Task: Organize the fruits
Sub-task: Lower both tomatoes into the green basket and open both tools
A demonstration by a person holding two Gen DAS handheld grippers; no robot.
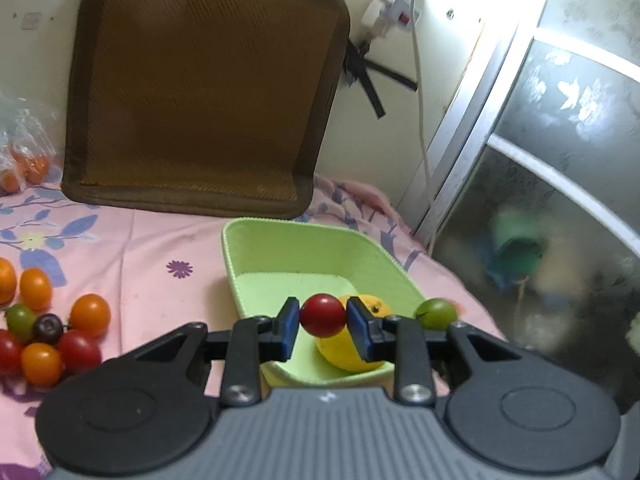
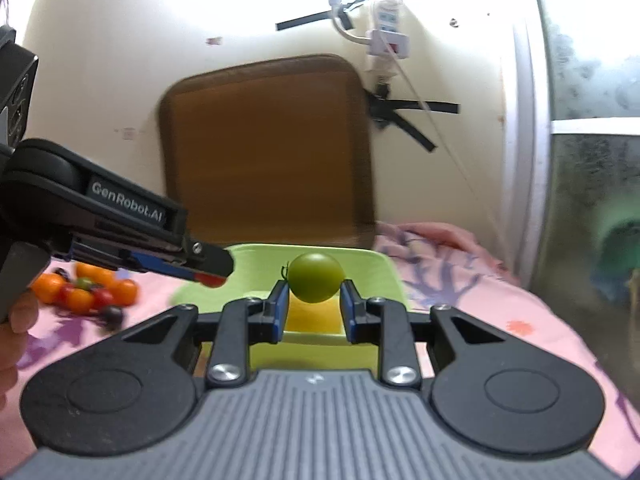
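The left gripper (image 1: 323, 316) squeezes a red cherry tomato (image 1: 323, 315) between its two blue pads (image 1: 289, 322). The pads press on both sides of the tomato. Right below and past the fingertips sits a green tray (image 1: 304, 248) on a pink flowery sheet (image 1: 152, 240). A yellow fruit (image 1: 348, 354) lies in the near part of the tray, just behind the red tomato.

To the left of this gripper, a pile of small tomatoes (image 1: 52, 332) rests on the sheet. They are orange, red, green and one dark purple, and they touch each other. Farther left, a clear bag of orange fruit (image 1: 24, 160) leans by the wall. A brown cushion (image 1: 208, 92) stands against the wall past the tray.

The right gripper (image 2: 314, 300) has a green tomato (image 2: 316, 282) between its blue pads. Its left pad is at the tomato's side, but there seems to be a small gap at the right pad, so I cannot tell if it is held tight. The green tray (image 2: 384, 276) is just below and ahead of it. In this view the left gripper (image 2: 210, 276) reaches in from the left, over the tray's edge.
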